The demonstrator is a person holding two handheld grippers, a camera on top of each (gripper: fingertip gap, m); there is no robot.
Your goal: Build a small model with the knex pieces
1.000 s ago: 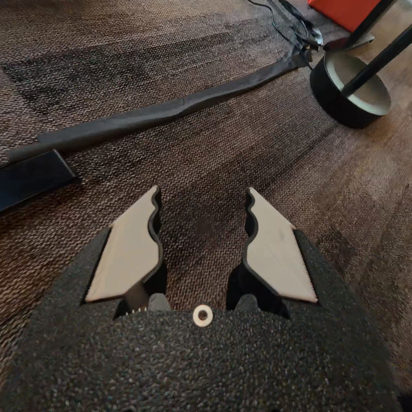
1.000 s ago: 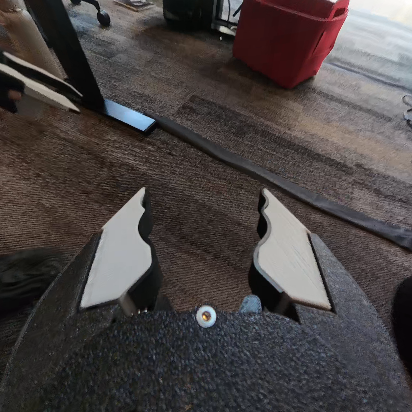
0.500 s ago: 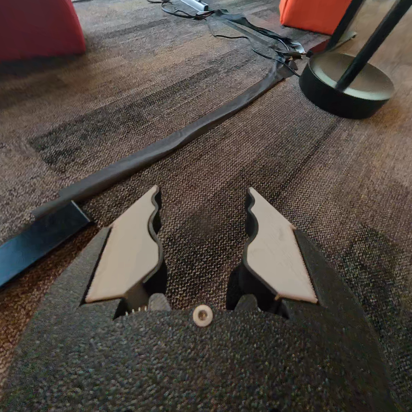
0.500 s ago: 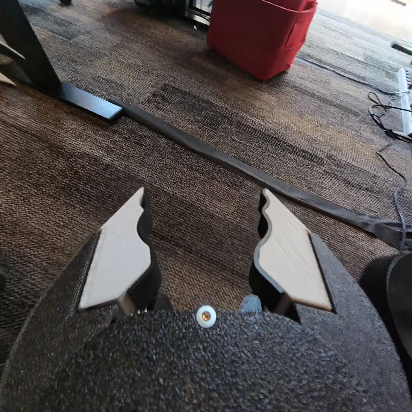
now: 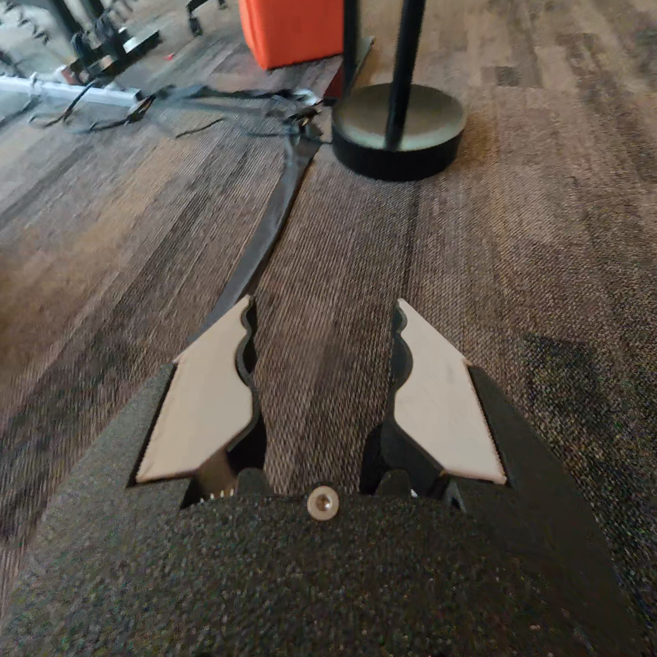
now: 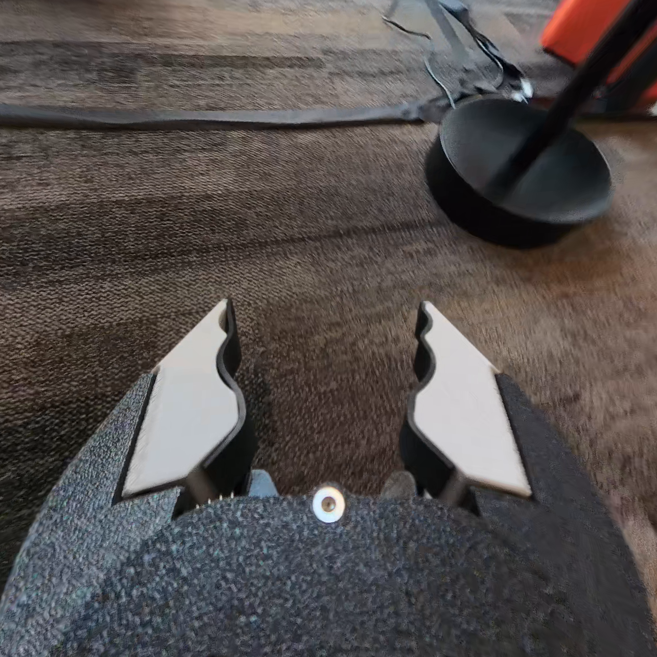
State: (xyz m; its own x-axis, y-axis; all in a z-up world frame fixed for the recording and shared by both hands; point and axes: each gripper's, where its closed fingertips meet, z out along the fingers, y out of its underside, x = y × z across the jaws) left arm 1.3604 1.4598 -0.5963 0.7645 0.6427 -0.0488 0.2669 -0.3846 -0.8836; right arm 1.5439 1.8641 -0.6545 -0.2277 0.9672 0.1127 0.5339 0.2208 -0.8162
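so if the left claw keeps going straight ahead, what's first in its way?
Left claw is open and empty, over bare carpet. Straight ahead, the round black stand base probably comes first; depth is unclear.

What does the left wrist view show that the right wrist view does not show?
Only the left wrist view shows the white power strip lying far left on the floor, black furniture legs behind it, and a second black pole beside the stand.

Only the right wrist view shows the open right gripper, holding nothing.

Both show the brown carpet, the black cable sleeve, the round black stand base and the orange box. The left gripper, also open and empty, appears only in its own view.
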